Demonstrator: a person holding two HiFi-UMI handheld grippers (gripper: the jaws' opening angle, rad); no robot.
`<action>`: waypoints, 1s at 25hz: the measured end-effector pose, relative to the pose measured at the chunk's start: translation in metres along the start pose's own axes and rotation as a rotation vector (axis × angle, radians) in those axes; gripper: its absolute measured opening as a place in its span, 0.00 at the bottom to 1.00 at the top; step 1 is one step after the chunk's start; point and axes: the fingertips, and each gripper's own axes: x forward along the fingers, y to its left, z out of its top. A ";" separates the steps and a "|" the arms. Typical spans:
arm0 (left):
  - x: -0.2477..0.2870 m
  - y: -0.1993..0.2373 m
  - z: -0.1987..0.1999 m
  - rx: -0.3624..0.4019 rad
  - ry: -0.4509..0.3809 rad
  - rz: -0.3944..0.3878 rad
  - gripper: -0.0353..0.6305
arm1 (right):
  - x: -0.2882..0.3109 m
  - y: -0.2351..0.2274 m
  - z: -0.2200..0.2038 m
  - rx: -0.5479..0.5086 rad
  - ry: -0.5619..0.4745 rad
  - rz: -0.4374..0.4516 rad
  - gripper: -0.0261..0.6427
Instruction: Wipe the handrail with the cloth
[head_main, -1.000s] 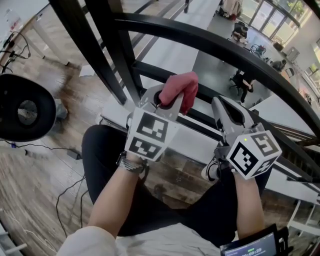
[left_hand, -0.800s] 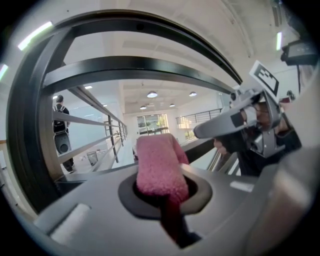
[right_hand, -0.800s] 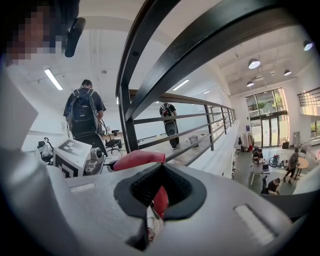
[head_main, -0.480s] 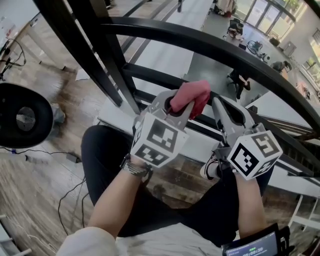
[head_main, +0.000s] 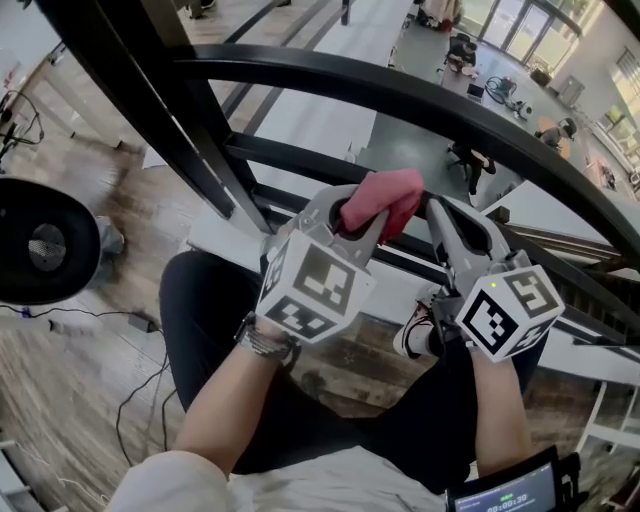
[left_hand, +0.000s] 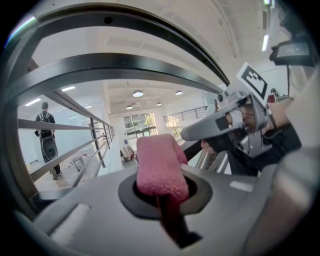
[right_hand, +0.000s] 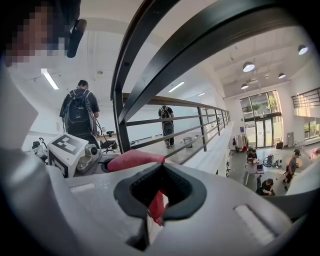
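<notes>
The black handrail (head_main: 420, 95) curves across the top of the head view, above both grippers; it also arches overhead in the left gripper view (left_hand: 125, 65) and the right gripper view (right_hand: 200, 45). My left gripper (head_main: 352, 207) is shut on a pink cloth (head_main: 388, 192), which sticks up out of its jaws (left_hand: 160, 167) below the rail without touching it. My right gripper (head_main: 446, 216) sits just right of the cloth with its jaws shut. A red part of the cloth (right_hand: 132, 160) shows beside and through its jaw opening (right_hand: 157, 192).
Lower black rails (head_main: 300, 155) and a slanted black post (head_main: 150, 100) stand in front of me. A round black object (head_main: 40, 240) and cables (head_main: 130, 390) lie on the wooden floor at the left. Beyond the railing is a drop onto a lower floor with people and desks (head_main: 470, 160).
My left gripper has carried the cloth to the right, closer to the right gripper. The right gripper has hardly moved.
</notes>
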 end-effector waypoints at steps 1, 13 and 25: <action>-0.001 0.001 0.001 0.000 -0.011 0.002 0.10 | -0.001 -0.001 -0.001 0.002 -0.003 -0.003 0.04; 0.009 0.021 0.017 -0.083 -0.019 0.103 0.10 | -0.013 -0.016 -0.006 -0.001 0.003 -0.030 0.04; 0.015 0.021 0.016 0.013 0.056 0.169 0.10 | -0.032 -0.030 -0.003 -0.006 -0.018 -0.041 0.04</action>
